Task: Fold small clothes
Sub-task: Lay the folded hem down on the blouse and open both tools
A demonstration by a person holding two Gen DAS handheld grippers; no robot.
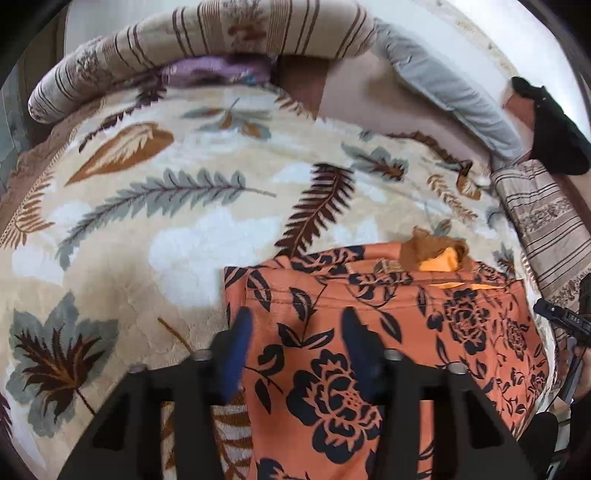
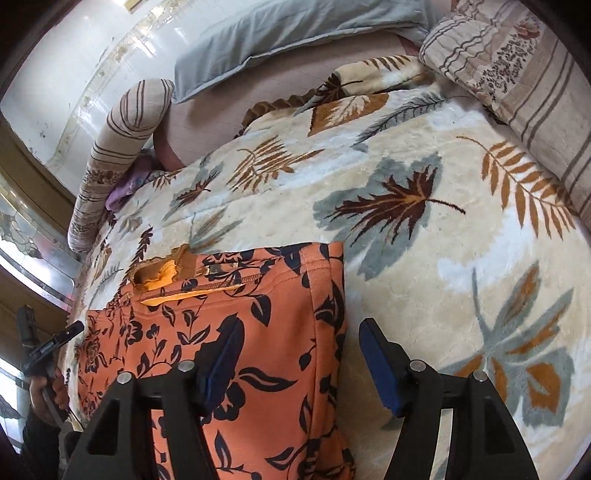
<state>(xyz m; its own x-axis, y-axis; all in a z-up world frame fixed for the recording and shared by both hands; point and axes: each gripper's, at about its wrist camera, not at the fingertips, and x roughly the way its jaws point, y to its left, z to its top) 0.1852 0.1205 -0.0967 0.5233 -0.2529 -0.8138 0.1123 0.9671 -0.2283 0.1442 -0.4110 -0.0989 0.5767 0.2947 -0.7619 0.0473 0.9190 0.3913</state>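
An orange garment with a dark flower print (image 1: 388,332) lies flat on a leaf-patterned blanket (image 1: 166,229), its brown collar and yellow lining at the far edge. My left gripper (image 1: 295,332) is open, hovering over the garment's left edge. In the right wrist view the garment (image 2: 258,325) lies lower left; my right gripper (image 2: 299,339) is open, straddling the garment's right edge, left finger over the cloth, right finger over the blanket (image 2: 424,266). Neither gripper holds anything.
Striped bolster pillows (image 1: 207,33) and a grey pillow (image 1: 443,88) line the far side of the bed. A purple cloth (image 1: 214,70) lies under the bolster. A white wall (image 2: 74,74) stands behind. The other gripper shows at the right edge (image 1: 565,321).
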